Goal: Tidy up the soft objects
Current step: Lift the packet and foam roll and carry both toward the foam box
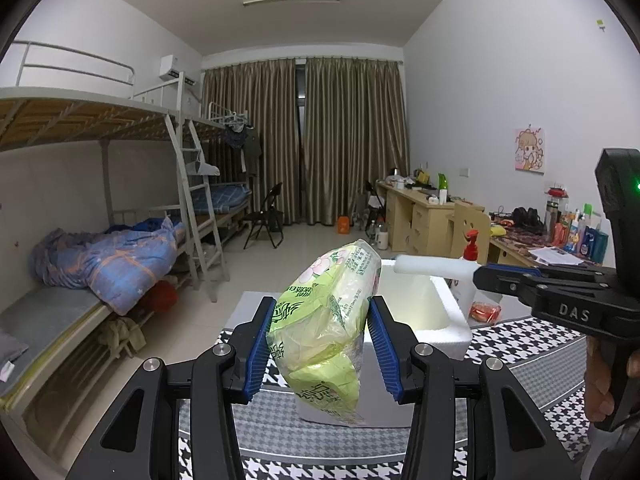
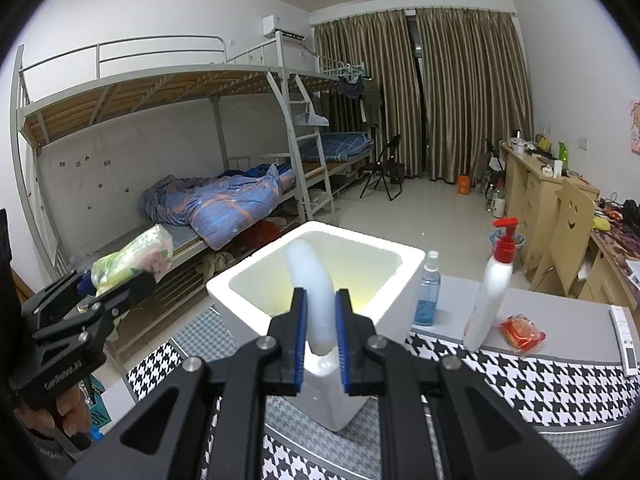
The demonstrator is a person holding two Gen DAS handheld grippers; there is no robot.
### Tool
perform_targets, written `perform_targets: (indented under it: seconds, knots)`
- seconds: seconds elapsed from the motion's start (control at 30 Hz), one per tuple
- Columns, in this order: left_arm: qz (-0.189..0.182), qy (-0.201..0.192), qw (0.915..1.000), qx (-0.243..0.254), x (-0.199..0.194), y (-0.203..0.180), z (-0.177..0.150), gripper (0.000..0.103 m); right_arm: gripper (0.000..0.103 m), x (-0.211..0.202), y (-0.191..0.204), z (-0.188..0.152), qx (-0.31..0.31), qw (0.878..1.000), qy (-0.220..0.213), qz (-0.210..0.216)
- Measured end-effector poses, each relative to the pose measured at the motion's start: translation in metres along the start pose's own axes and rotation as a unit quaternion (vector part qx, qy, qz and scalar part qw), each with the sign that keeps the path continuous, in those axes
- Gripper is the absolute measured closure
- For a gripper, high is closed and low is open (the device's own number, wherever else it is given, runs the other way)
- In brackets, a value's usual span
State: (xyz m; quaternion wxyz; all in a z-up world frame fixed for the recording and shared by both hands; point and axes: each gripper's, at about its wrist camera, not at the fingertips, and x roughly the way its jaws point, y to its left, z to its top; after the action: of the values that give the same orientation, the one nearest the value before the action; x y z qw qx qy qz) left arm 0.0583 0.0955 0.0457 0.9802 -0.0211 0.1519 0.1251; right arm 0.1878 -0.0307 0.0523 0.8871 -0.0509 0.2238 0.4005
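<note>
Now left tongs [image 1: 320, 344] grip tissue pack [image 1: 328, 320]; right tongs [image 2: 321, 344] grip foam tube [image 2: 316, 292].

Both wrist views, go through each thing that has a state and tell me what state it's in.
Left tool: shut on the tissue pack.
Tissue pack: held up, tilted, wrapper crumpled.
Right tool: shut on the foam tube.
Foam tube: held, bent, reaching over the foam box.
Foam box: open-topped, nothing visible resting inside.
Pump bottle: upright on the table.
Spray bottle: upright, beside the box.
Red packet: lying flat.
</note>
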Motion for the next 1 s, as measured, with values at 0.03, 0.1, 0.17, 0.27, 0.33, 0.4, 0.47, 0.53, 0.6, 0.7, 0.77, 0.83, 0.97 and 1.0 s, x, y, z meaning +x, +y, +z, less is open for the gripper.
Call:
perform_targets:
  seconds: [0.03,0.1,0.17,0.27,0.33,0.4,0.47,0.53,0.6,0.7,0.77,0.83,0.97,1.0]
  knots:
    - [0.001,0.001,1.0,0.0,0.0,0.002,-0.001,0.055,0.086,0.003,0.002,0.001,-0.001,1.0,0.001,-0.001]
    - [0.002,0.003,1.0,-0.003,0.0,0.004,-0.002,0.055,0.086,0.008,0.005,0.001,-0.003,1.0,0.003,-0.002]
    - [0.005,0.003,1.0,-0.008,0.0,0.009,-0.003,0.055,0.086,0.012,0.006,0.002,-0.002,1.0,0.006,-0.003]
    - [0.005,0.002,0.9999,-0.012,-0.001,0.014,-0.003,0.055,0.086,0.019,0.008,0.004,0.001,1.0,0.011,-0.004]
    - [0.005,0.001,0.9999,-0.01,0.0,0.014,-0.003,0.055,0.086,0.023,0.009,0.004,0.001,1.0,0.013,-0.007]
    - [0.006,0.001,0.9999,-0.011,0.001,0.015,-0.004,0.055,0.086,0.026,0.011,0.005,0.002,1.0,0.015,-0.009]
    - [0.006,0.003,0.9999,-0.011,0.002,0.016,-0.005,0.055,0.086,0.03,0.012,0.005,0.005,1.0,0.018,-0.008]
    - [0.006,0.004,0.9999,-0.012,0.002,0.017,-0.007,0.055,0.086,0.034,0.013,0.005,0.003,1.0,0.022,-0.013]
    - [0.006,0.005,0.9999,-0.013,0.003,0.019,-0.008,0.055,0.086,0.038,0.013,0.006,0.005,1.0,0.026,-0.013]
    - [0.007,0.005,0.9999,-0.015,0.002,0.02,-0.009,0.055,0.086,0.042,0.012,0.007,0.008,0.999,0.03,-0.014]
    - [0.007,0.005,0.9999,-0.014,0.002,0.021,-0.009,0.055,0.086,0.045,0.012,0.007,0.01,0.999,0.032,-0.014]
    - [0.007,0.007,0.9998,-0.015,0.003,0.022,-0.009,0.055,0.086,0.048,0.012,0.006,0.01,0.999,0.035,-0.015]
    - [0.011,0.009,0.9998,-0.015,0.005,0.026,-0.01,0.055,0.086,0.054,0.012,0.006,0.016,0.999,0.04,-0.011]
    - [0.011,0.009,0.9998,-0.015,0.005,0.027,-0.011,0.055,0.086,0.055,0.012,0.006,0.015,0.999,0.04,-0.012]
